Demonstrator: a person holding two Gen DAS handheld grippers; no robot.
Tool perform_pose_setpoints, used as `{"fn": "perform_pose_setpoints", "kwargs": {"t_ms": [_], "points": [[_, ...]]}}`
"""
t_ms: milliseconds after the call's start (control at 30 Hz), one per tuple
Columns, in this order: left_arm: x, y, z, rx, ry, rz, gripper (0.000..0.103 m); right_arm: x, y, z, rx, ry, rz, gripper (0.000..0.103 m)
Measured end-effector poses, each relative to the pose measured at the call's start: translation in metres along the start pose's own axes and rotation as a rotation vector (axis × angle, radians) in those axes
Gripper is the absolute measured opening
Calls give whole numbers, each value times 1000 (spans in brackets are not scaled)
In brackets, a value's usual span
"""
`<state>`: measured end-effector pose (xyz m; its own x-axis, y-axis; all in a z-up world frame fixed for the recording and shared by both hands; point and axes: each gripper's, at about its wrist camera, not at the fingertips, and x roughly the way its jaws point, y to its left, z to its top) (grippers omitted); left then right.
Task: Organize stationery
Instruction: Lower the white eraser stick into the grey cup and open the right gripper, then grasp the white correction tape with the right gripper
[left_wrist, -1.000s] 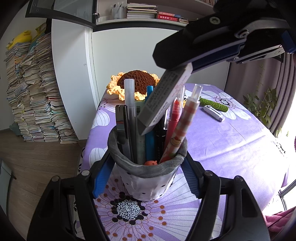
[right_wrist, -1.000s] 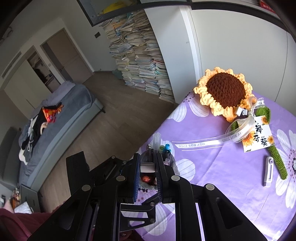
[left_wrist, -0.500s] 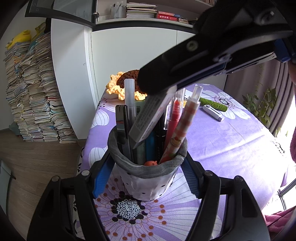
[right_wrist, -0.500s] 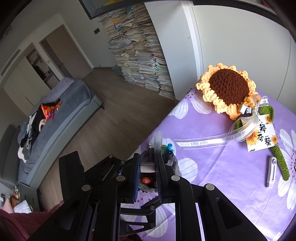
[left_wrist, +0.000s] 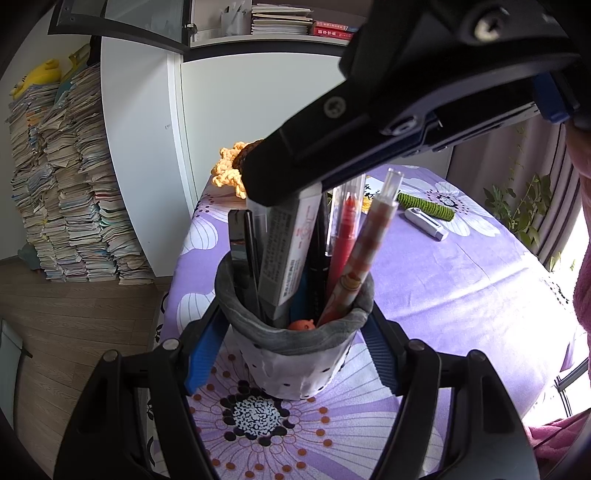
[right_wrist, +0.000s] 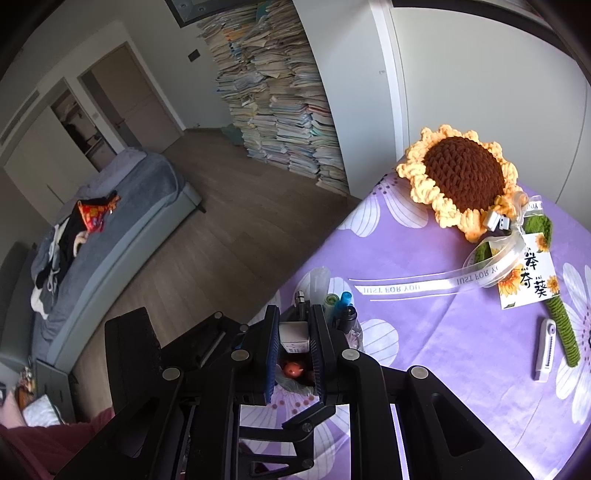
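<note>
Left wrist view shows the left gripper (left_wrist: 291, 354) pressed against both sides of the holder (left_wrist: 295, 350), a soft grey-rimmed cup standing upright on the purple cloth (left_wrist: 461, 288) at the near left end of the table. Its blue pads sit against the cup's left and right walls, so the cup is pinned and should not slide.

From the upper right, the right gripper (left_wrist: 284, 199) slants down over the cup, pinching the top end of a flat white box (left_wrist: 288, 254) printed with small text, probably an eraser or lead case; the print is too small to read. The box's long axis runs nearly upright, its top leaning a little to the right, and its lower end is already below the cup's rim, wedged between the black clip at the left and the pens (left_wrist: 343, 236) at the right.

Right wrist view confirms the grip: the jaws stand close together with the box (right_wrist: 293, 336) clamped between the pads, directly above the cup's mouth, where an orange cap shows at the bottom.

The coming move turns on this alignment: the box lies straight below the right gripper and along the cup's own axis, so letting go should drop it the rest of the way in. The crowding pens could catch it and leave it standing proud.

A white cutter (right_wrist: 545, 349) lies well apart on the far right, beside the green stem of the crocheted sunflower (right_wrist: 461, 177), and probably goes in next; the right hand is nearer to it.
</note>
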<state>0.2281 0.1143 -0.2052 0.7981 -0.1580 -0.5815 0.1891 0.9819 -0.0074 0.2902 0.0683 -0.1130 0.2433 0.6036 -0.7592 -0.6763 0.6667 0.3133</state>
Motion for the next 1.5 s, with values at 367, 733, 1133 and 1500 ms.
{"fn": "perform_pose_setpoints", "kwargs": {"t_ms": [367,733,1133,1500], "points": [[-1,2,-1,-3,1,-3,70,-3,-1,-1,13,0,5,17],[-2,4,-1,-7,-1,-5,70,-42,-40,-9,102,-98,-66,17],[-1,5,1,-9,1,-2,70,-34,-199,-38,423,39,-434,34],[0,6,-1,-12,15,1,70,4,-246,-36,420,170,-515,35]]}}
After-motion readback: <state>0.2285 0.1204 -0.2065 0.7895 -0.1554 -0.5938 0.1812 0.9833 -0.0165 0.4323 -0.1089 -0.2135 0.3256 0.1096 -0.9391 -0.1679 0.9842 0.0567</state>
